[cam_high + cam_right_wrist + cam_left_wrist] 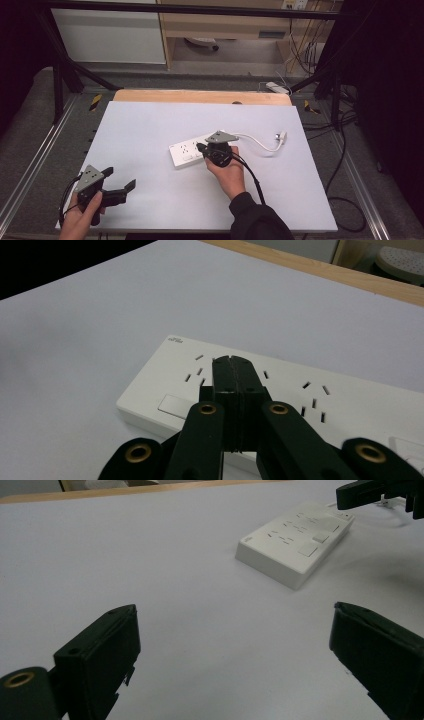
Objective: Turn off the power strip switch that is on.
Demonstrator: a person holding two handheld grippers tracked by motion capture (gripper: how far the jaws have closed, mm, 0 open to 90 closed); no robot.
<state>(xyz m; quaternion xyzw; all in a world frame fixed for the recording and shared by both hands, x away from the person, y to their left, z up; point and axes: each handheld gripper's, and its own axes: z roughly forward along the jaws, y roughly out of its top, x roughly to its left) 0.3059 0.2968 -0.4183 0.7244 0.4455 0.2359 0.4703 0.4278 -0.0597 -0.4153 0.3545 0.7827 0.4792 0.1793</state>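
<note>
Your left gripper (119,186) sits nearest, at the lower left of the high view, jaws spread wide over bare white table (150,130) with nothing between them. Move rightward to the centre of the frame and you reach the white power strip (187,151), lying flat, its cord (257,142) curling off toward the upper right. Your right gripper (233,362) hovers over its sockets with jaws pressed together, holding nothing. Judge the strip a rigid, smooth plastic block, light but likely to slide; take it across its narrow width, and expect the cord to drag.
</note>
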